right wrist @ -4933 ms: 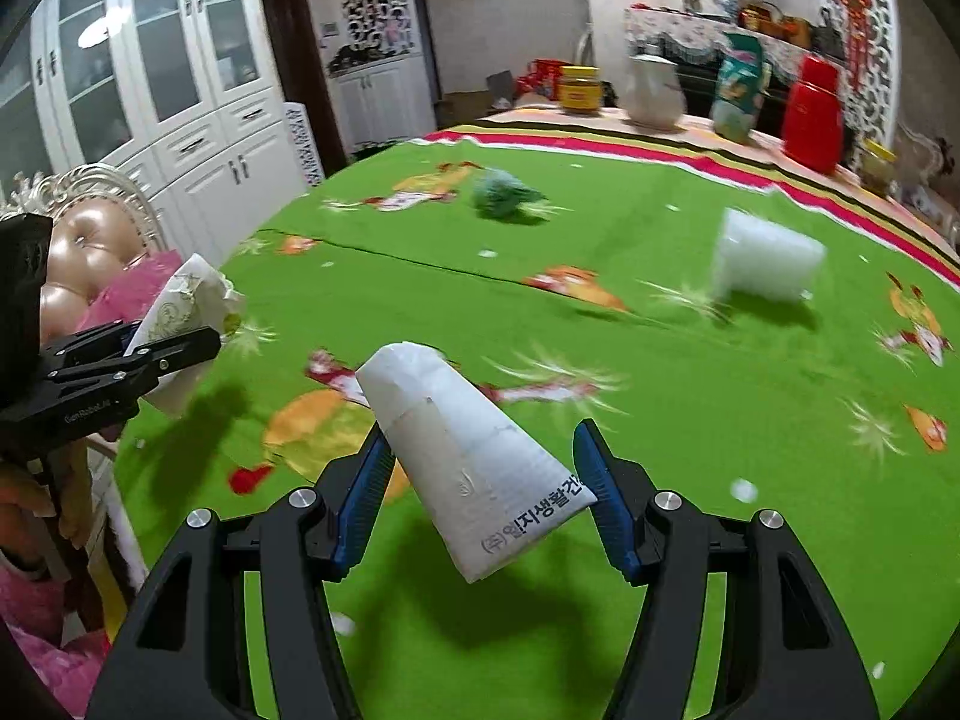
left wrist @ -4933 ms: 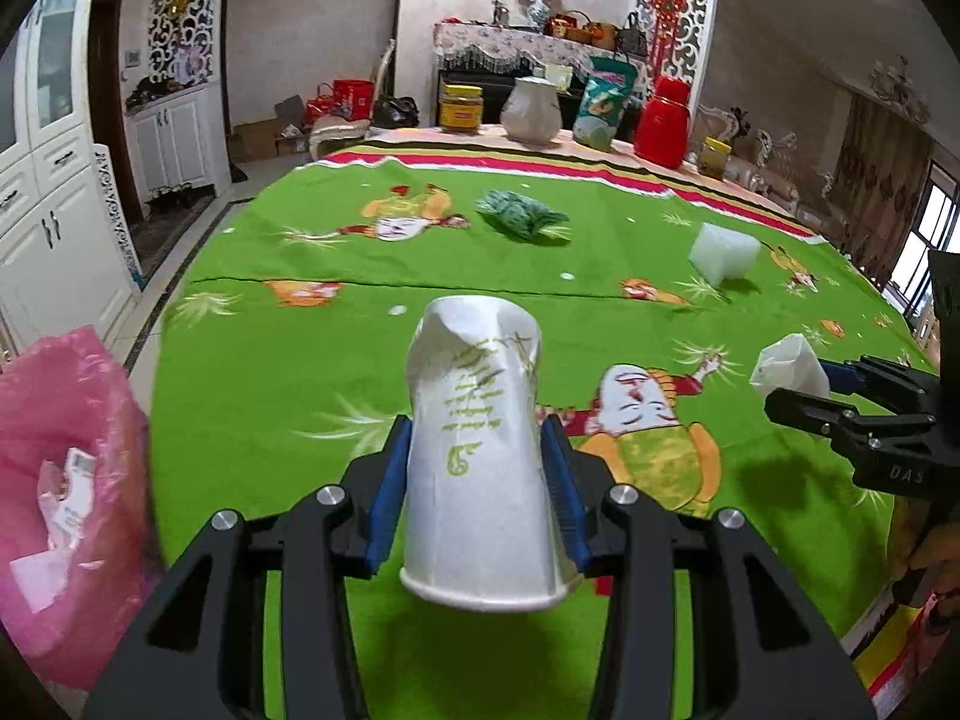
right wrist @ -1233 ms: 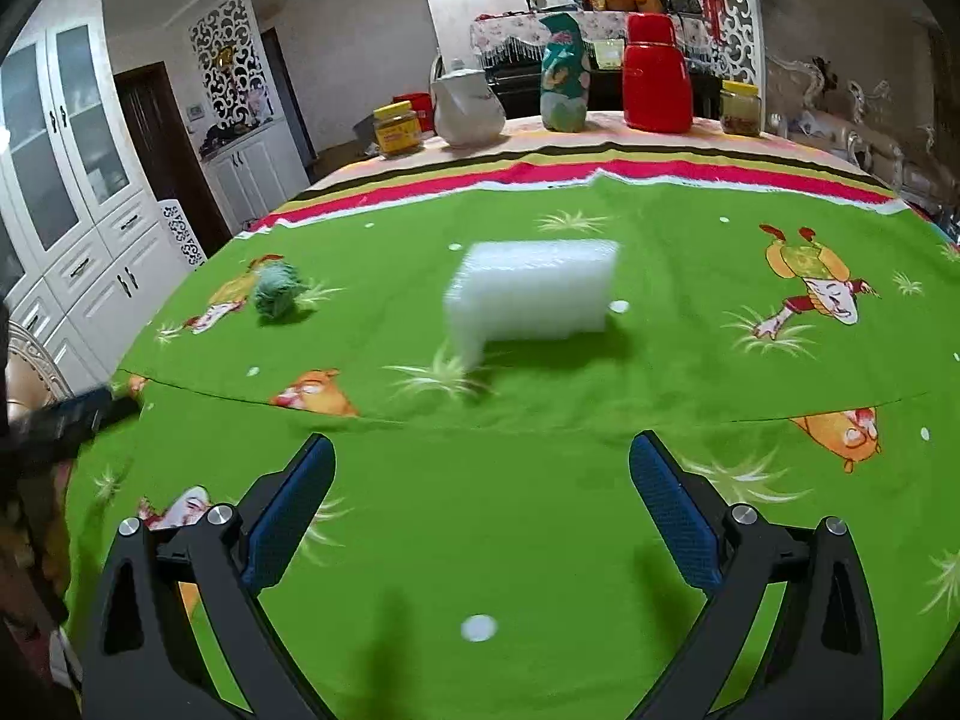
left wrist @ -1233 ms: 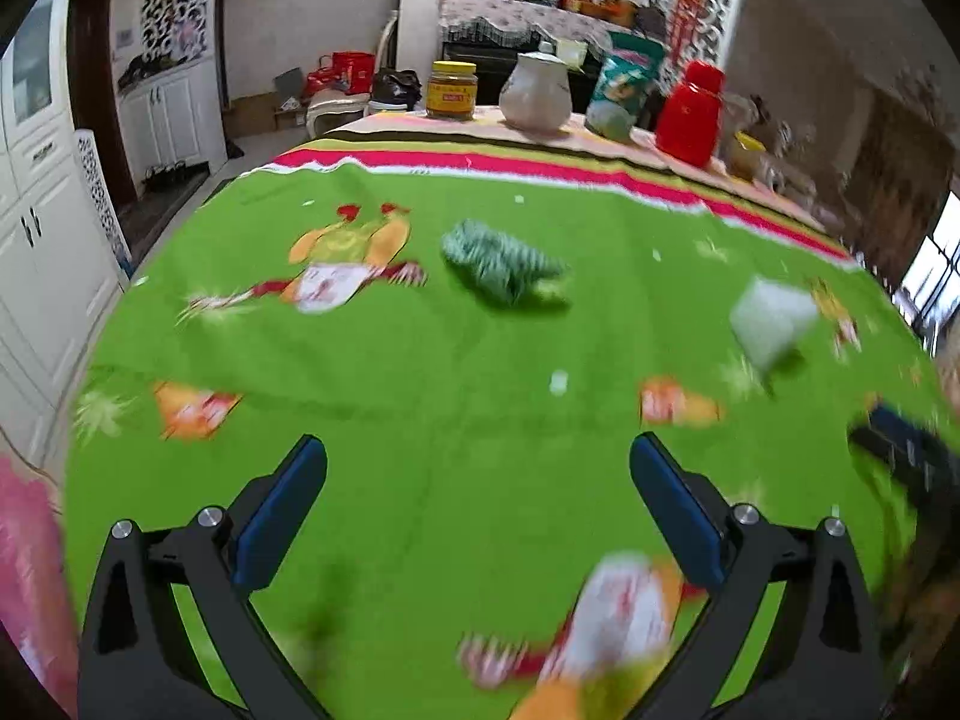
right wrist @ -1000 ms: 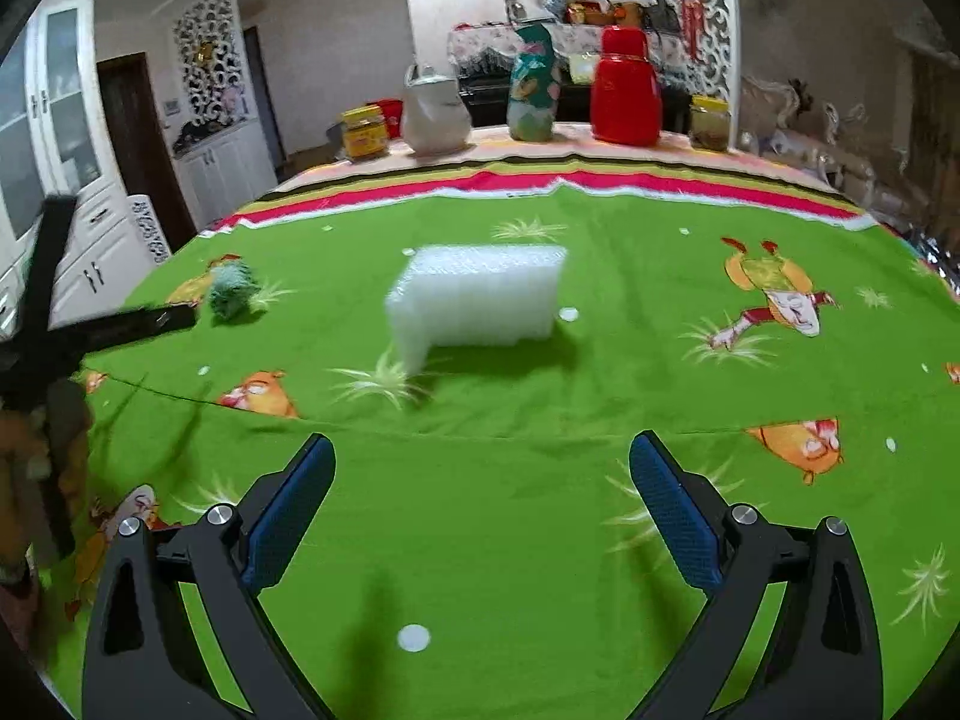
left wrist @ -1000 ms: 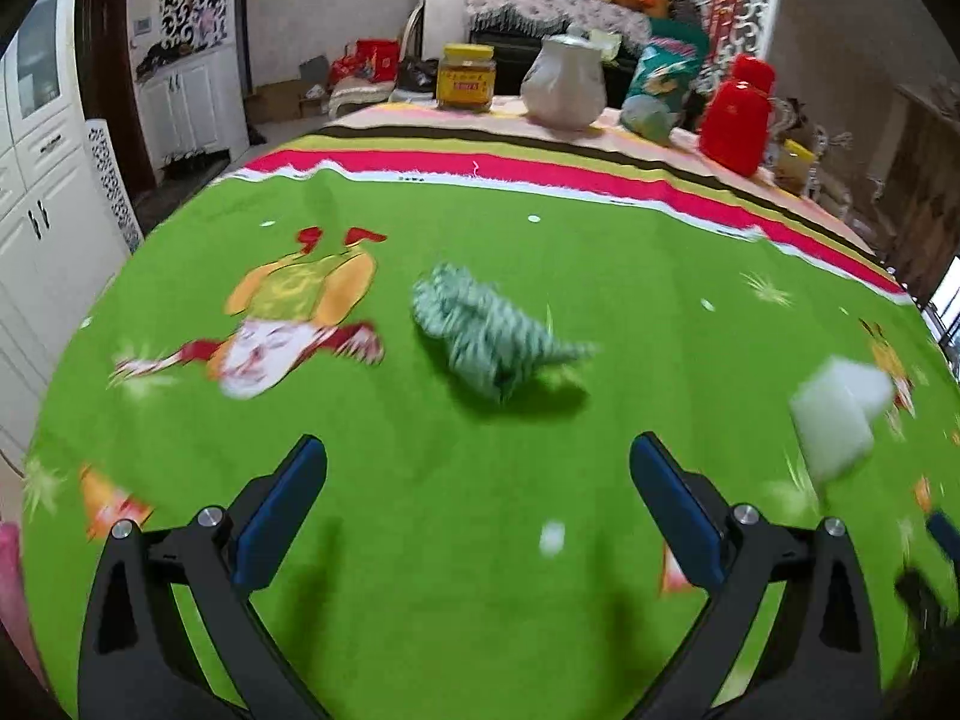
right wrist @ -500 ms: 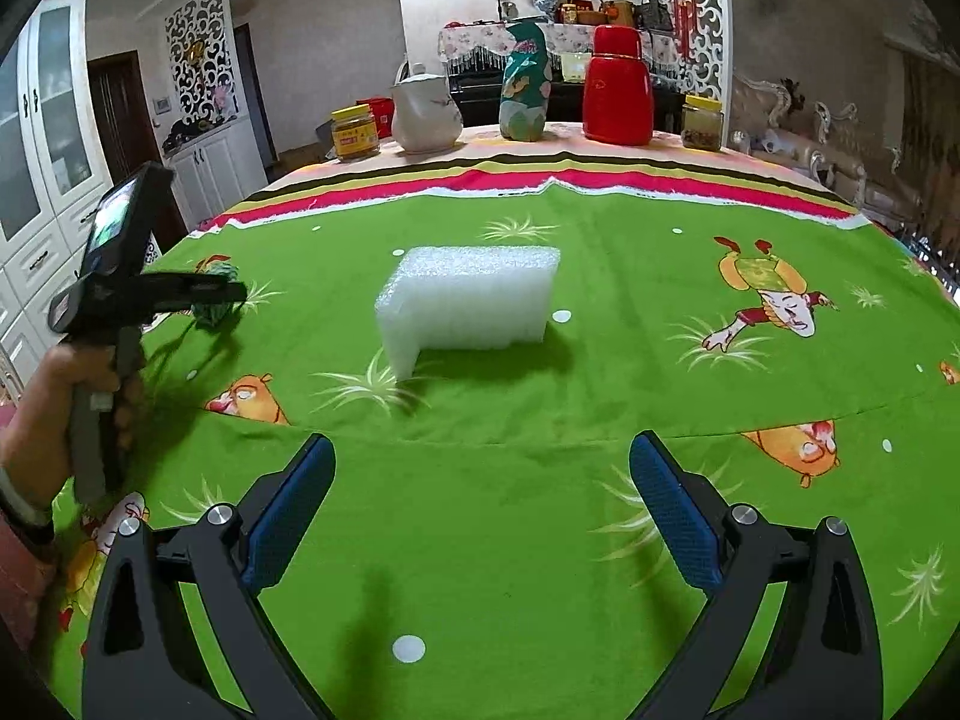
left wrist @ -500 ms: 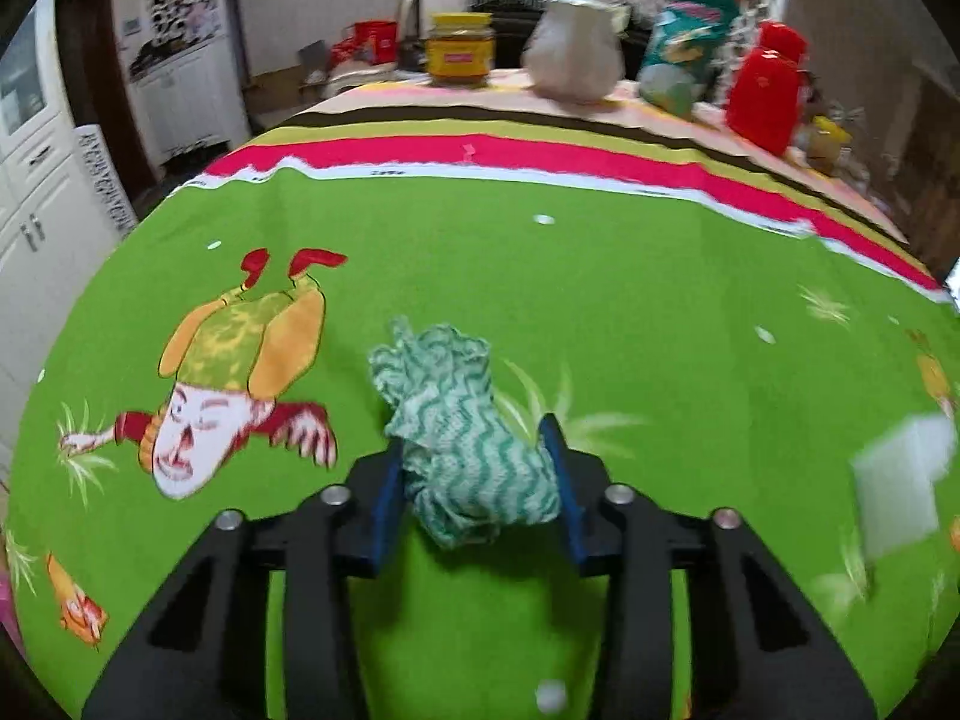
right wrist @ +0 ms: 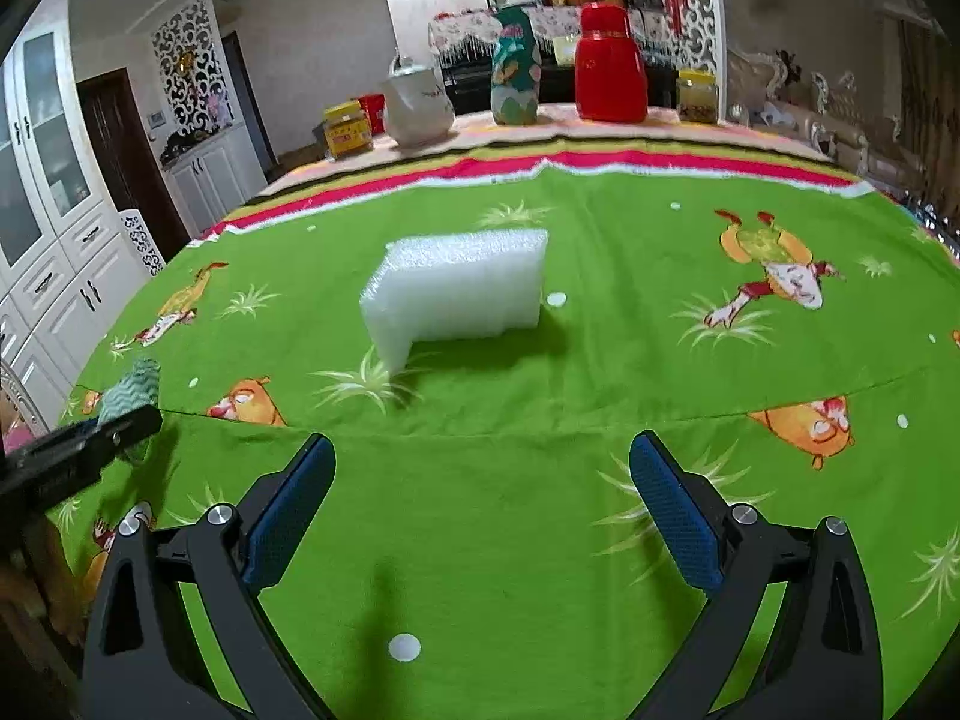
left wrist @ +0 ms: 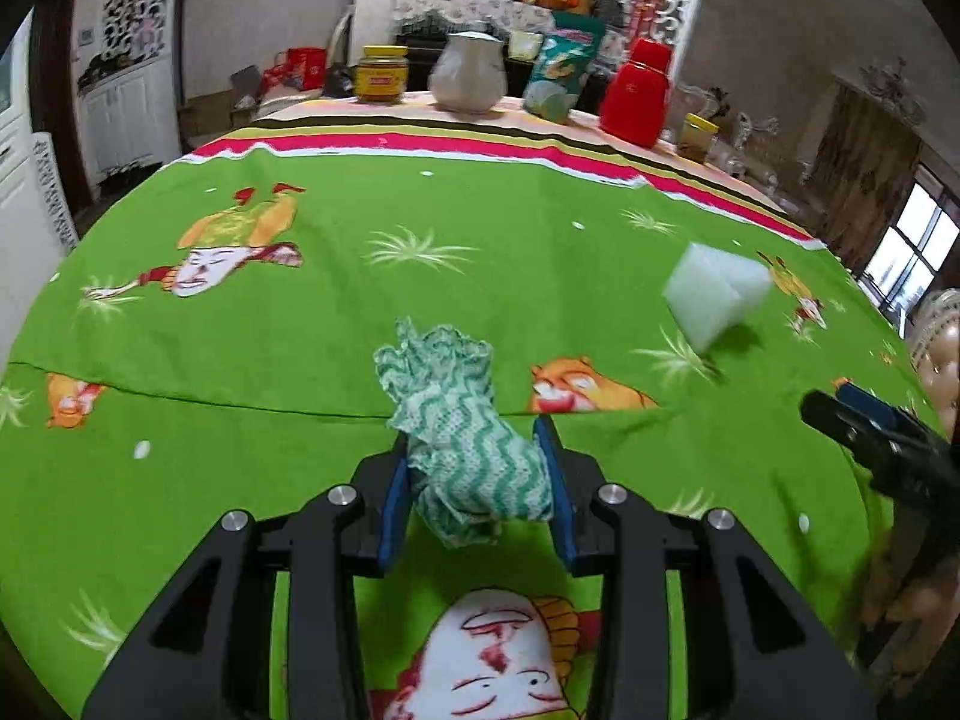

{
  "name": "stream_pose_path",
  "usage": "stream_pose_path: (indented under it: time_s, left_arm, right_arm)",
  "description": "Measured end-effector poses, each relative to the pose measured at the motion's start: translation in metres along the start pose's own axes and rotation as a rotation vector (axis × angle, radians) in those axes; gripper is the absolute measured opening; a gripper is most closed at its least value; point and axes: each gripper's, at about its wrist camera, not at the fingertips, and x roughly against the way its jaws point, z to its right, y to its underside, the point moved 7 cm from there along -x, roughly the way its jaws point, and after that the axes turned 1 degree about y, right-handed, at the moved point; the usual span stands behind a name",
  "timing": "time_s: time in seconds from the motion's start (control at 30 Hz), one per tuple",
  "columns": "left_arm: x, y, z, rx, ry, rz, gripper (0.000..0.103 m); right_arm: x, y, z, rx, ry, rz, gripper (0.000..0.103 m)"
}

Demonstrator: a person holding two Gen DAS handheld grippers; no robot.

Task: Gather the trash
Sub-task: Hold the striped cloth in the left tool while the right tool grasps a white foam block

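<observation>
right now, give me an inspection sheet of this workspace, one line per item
surface: table under a green cartoon-print cloth with a striped far border
job's things: crumpled green-and-white rag held off the cloth; white foam block lying on the cloth
clutter: yellow-lidded jar, white jug, patterned bag, red flask and a small jar lined along the far edge
grippers: left claw shut on the rag, its jaws have just been closing; right claw open, nothing between its jaws, short of the foam block
cables: nothing seen
surroundings: white cabinets, dark door, sideboard with flowers, window
</observation>
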Motion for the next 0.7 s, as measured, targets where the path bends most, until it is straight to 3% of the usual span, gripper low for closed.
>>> stream_pose_path:
  time_s: [0.07, 0.17, 0.3, 0.67, 0.7]
  left_arm:
    - [-0.001, -0.002, 0.003, -0.001, 0.050, 0.002, 0.037]
    - [0.003, -0.004, 0.005, -0.032, 0.058, 0.021, 0.038]
    - [0.003, -0.004, 0.001, -0.027, 0.070, 0.017, 0.038]
    - [0.001, -0.004, -0.001, -0.016, 0.092, 0.000, 0.040]
    - [0.000, -0.004, -0.003, -0.009, 0.093, -0.002, 0.040]
  right_arm:
    - [-0.009, -0.003, 0.002, 0.004, 0.003, -0.027, 0.093]
    - [-0.030, -0.019, 0.008, 0.089, 0.078, -0.066, 0.093]
    - [-0.060, -0.037, 0.011, 0.188, 0.085, -0.127, 0.093]
    - [-0.089, -0.063, -0.037, 0.499, -0.095, -0.154, 0.093]
    - [-0.088, -0.062, -0.040, 0.493, -0.120, -0.159, 0.084]
